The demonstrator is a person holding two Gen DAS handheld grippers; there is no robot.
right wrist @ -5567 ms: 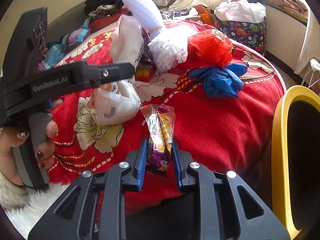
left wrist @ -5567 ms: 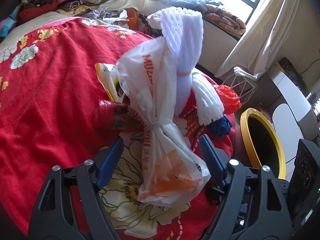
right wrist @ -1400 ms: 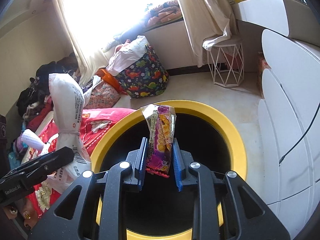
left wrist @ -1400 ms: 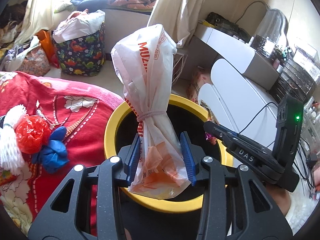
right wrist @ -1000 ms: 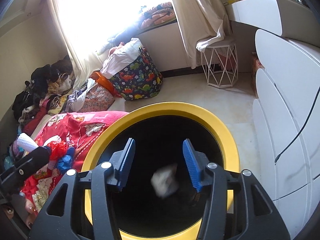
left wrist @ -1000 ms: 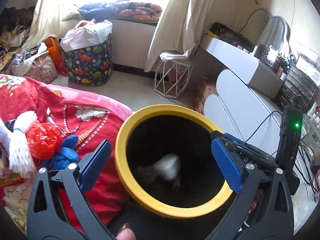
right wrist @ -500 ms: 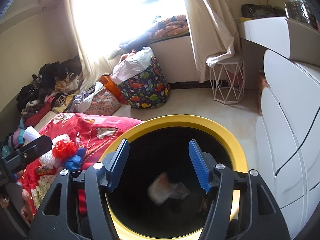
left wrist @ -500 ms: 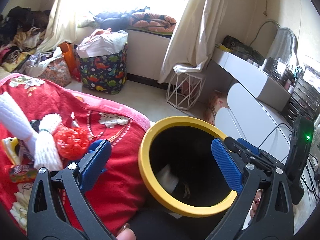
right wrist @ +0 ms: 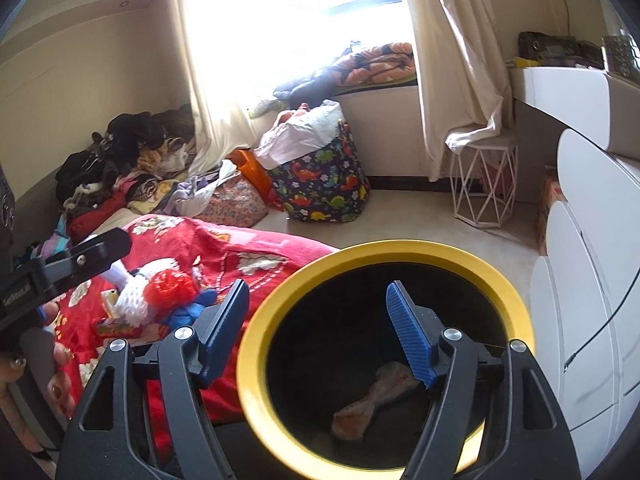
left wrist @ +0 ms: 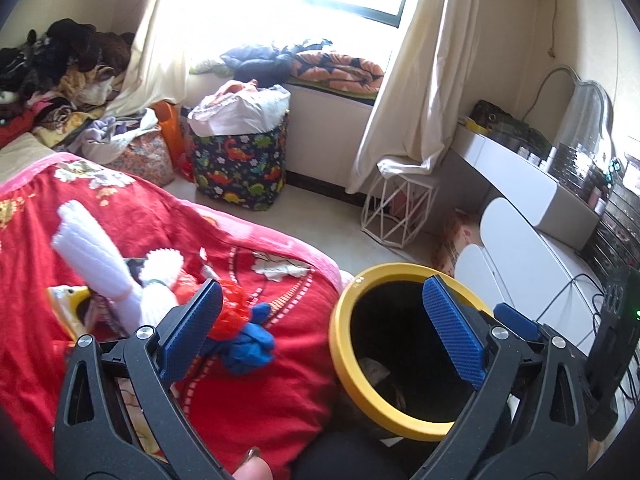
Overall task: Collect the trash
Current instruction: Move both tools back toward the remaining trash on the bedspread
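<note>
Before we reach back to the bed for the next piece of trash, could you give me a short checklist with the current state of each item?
1. Left gripper empty, jaws wide apart: ok.
2. Right gripper empty; its jaws have just been opening, nothing between them: ok.
3. Tied plastic bag lying on the bottom of the yellow-rimmed bin: ok.
4. Snack wrapper inside the bin: cannot tell, the interior is too dark.
5. Trash left on the red blanket: not ok; white foam netting, red mesh and blue glove remain.
6. Path from the bin to that pile unobstructed: ok.
</note>
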